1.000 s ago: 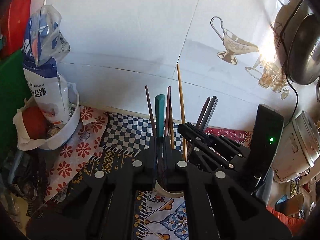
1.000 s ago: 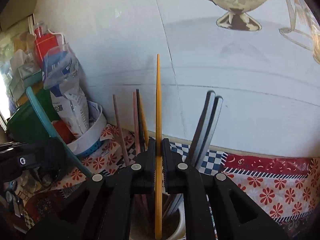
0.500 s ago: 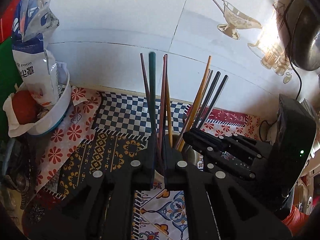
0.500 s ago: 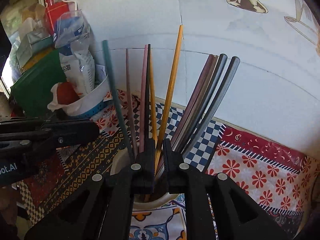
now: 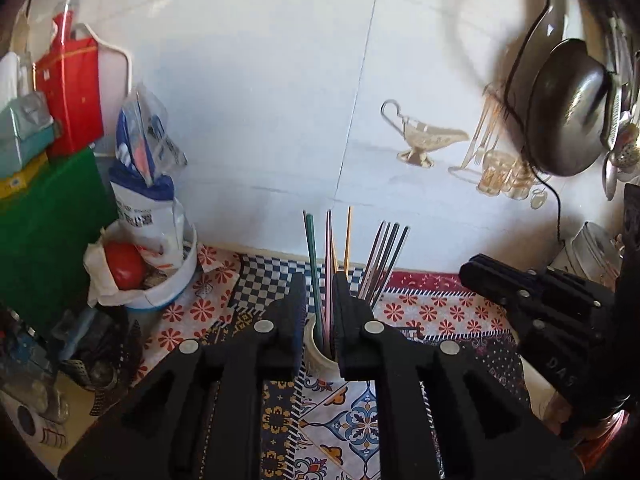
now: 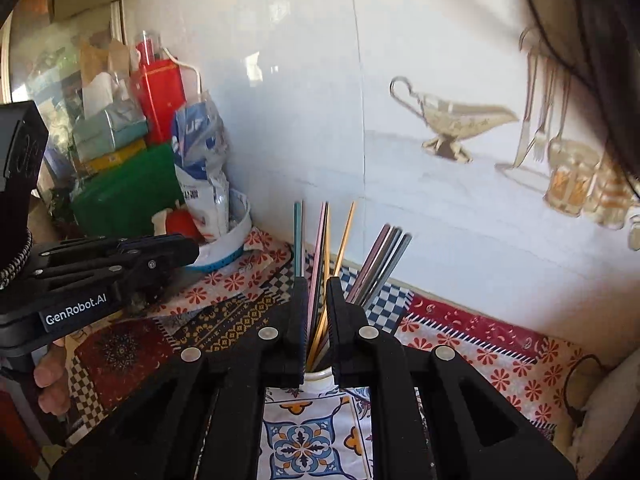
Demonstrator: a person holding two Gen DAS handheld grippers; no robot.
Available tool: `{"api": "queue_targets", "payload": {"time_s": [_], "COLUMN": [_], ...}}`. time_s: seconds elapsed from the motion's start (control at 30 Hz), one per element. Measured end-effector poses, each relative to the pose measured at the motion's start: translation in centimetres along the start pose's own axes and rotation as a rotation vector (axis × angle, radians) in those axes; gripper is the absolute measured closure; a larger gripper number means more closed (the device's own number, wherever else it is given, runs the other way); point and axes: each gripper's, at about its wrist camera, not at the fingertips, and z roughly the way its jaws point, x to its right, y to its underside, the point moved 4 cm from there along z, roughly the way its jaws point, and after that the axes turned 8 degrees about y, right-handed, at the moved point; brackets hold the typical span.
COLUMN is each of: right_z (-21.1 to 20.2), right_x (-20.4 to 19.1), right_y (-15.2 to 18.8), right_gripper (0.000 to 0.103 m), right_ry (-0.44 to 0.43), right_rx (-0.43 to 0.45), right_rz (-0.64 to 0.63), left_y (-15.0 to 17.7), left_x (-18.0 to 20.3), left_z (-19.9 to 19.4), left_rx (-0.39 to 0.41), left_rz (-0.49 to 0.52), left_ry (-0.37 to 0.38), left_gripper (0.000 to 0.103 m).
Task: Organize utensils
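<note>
Patterned cloth point(image 5: 432, 312) in red flowers, blue checks and tile prints covers the table, and on it, close to the white tiled wall point(image 5: 260, 100), stands the white cup point(image 5: 314, 354) that holds the chopsticks point(image 5: 328, 264).

We see them standing on end, long axis near upright, tips up toward the wall. A teal one point(image 6: 298, 236) sits farthest left and almost vertical. Pink and dark ones are beside it, a yellow one point(image 6: 345, 236) tilts a little right, and a grey and pink bundle point(image 6: 380, 264) fans out rightward. Their lower ends sit in the cup, hidden behind our own fingers in both views.

Our left claw point(image 5: 316, 312) hangs above and in front of the cup, its jaws opening, with a narrow gap between them. The chopsticks show through that gap (they are beyond it, not clamped), so it holds nothing.

Our right claw point(image 6: 318, 312) hangs likewise over the cup, jaws drawn nearly together on nothing. Again the sticks are only seen through the slit.

Each claw appears at the edge of the other's view. At far left a white bowl point(image 5: 176, 280) holds a blue and white bag point(image 5: 144, 184) and something red.
</note>
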Motion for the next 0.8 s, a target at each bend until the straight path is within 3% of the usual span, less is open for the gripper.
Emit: {"api": "queue_targets", "payload": {"time_s": [0.17,0.23,0.27,0.3,0.43,0.57,0.7,0.8], "right_z": [-8.1,-11.5,-13.1,-14.3,-18.6,-21.2,-23.5,-24.6], "right_x": [-0.1,-0.4,-0.6,-0.8,-2.1,-2.7,-3.2,-3.6], "right_y": [-2.4,-3.0,-3.2,-3.5,-3.6,-2.7,-1.4,-0.7], "right_gripper": [0.095,0.094,0.093,0.088,0.069,0.050,0.021,0.011], "right_ry": [0.031,0.050,0.064,0.077,0.130,0.202,0.274,0.317], "right_rx": [0.184,0.260,0.297,0.326,0.421,0.460,0.487,0.495], "right_rz": [0.038,0.052,0.056,0.059,0.079,0.088,0.103,0.098], "left_y": [-1.9,-2.3,-2.4,-2.4,-2.0,-0.9,0.6,1.5], "left_x": [2.5,3.6,4.1,4.4,5.3,5.7,6.1,6.1], "left_z": [-7.1,-9.9,-11.2,-12.5,-16.1,-18.3,-19.7,-20.7], "left_rx": [0.209,0.281,0.315,0.346,0.413,0.430,0.420,0.420], "left_rz": [0.083,0.116,0.122,0.123,0.124,0.125,0.144,0.147], "left_ry": [-0.055,-0.060,-0.052,-0.042,-0.019,-0.008,-0.052,-0.063], "left_gripper": [0.088,0.083,0.074,0.067,0.054,0.038,0.019,0.011]}}
